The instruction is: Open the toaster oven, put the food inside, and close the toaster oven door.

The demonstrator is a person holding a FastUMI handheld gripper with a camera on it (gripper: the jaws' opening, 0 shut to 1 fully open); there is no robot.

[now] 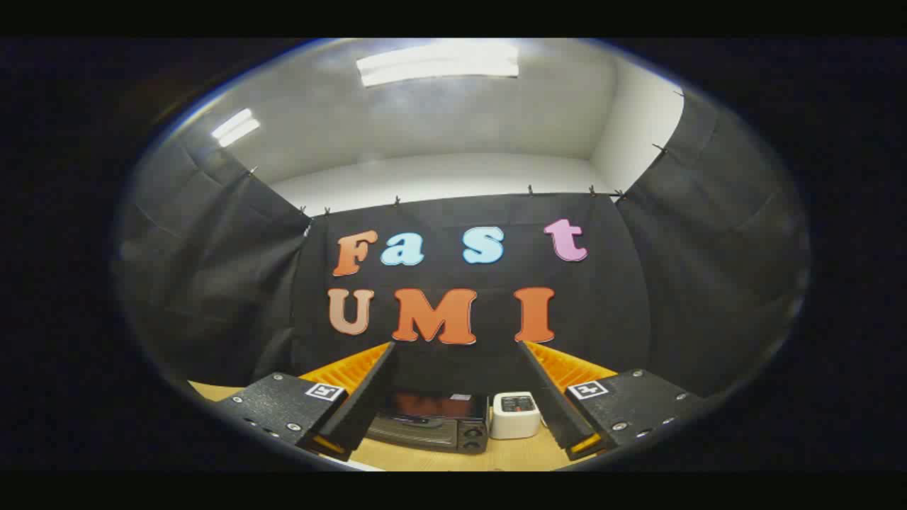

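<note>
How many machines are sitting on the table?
2: the black toaster oven beyond the open tool, and a small white box just right of it. Others may be hidden.

The one camera rides on the claw (453, 397) and looks forward along its two fingers (368, 397), which rise spread apart from the bottom of the view with nothing between them. It sits low over the wooden tabletop (425, 457) and is tipped upward, so the booth's black cloth wall, the white ceiling and its light panels (438, 62) take far more of the picture than the tabletop does. The toaster oven (436, 421) and a small white device (516, 415) beside it stand well ahead, small and low between the fingers, against the foot of the wall.
</note>
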